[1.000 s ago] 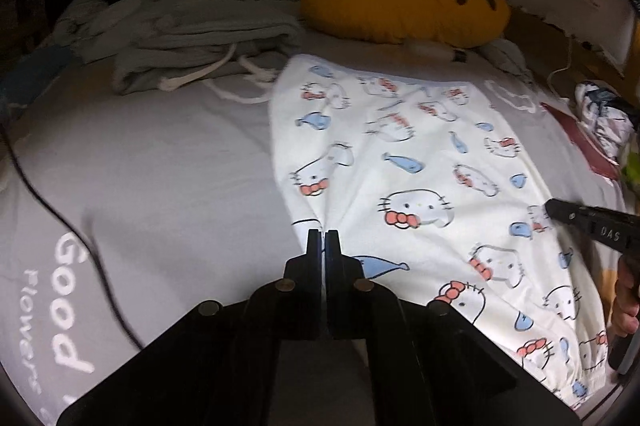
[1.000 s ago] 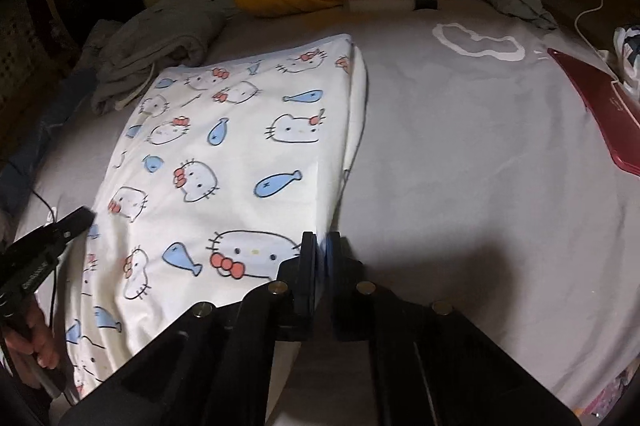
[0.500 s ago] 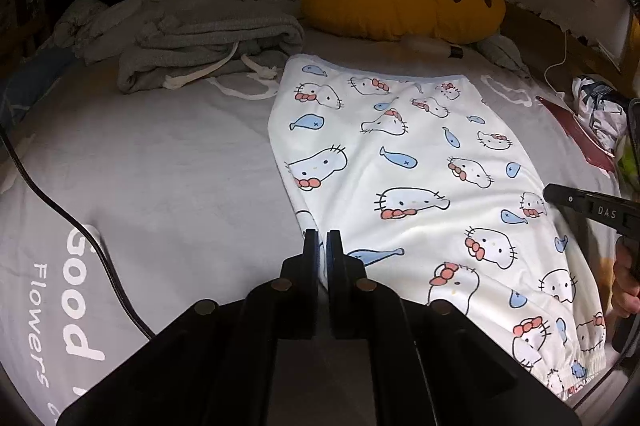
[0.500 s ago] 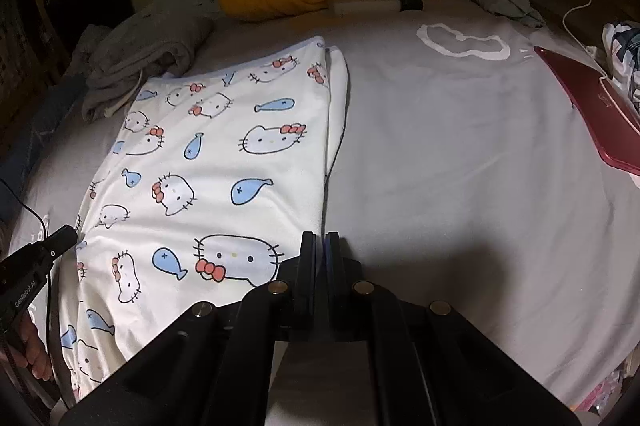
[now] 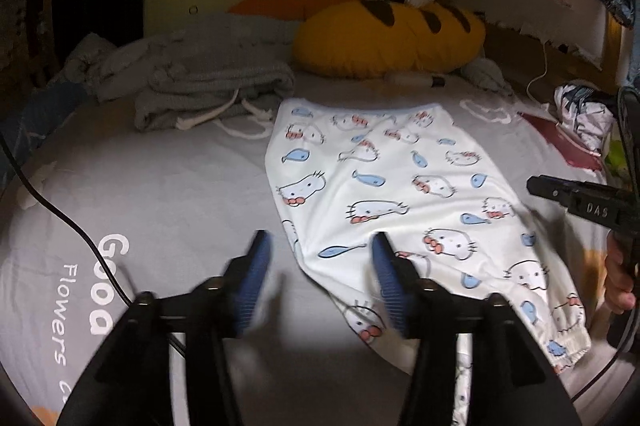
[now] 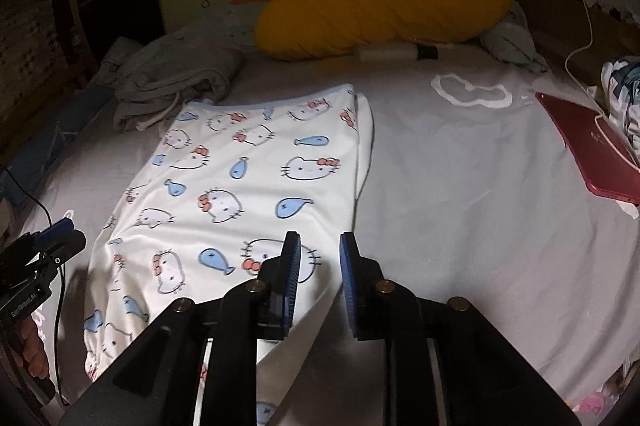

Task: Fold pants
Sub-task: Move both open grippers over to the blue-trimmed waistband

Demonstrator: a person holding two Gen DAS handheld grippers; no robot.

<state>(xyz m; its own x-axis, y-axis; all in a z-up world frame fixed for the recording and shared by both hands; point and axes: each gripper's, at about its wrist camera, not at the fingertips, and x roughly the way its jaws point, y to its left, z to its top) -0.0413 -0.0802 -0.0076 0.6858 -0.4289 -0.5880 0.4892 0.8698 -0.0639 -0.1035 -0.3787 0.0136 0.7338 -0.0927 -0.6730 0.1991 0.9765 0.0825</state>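
The white cartoon-print pants [image 5: 384, 193] lie flat on the grey bed sheet [image 5: 160, 185], doubled over lengthwise, with the waistband toward the yellow bread-shaped pillow [image 5: 388, 41] and the elastic cuffs at the opposite, near end. The left gripper [image 5: 320, 266] has just been opening: its blue-padded jaws now stand wide apart above the pants' near left edge, with nothing pinched between them, though the fabric shows in the gap below. The right gripper [image 6: 320, 266] has also just been opening, but less far; its jaws stand a narrow gap apart over the pants' right edge, clear of the cloth. A heap of grey drawstring clothes [image 5: 200, 81] lies beside the pants' waistband, on the side away from a red tablet [image 6: 592, 149], which rests well apart from the pants on the sheet. A black cable [image 5: 72, 222] trails across the sheet beyond the pants' left edge.
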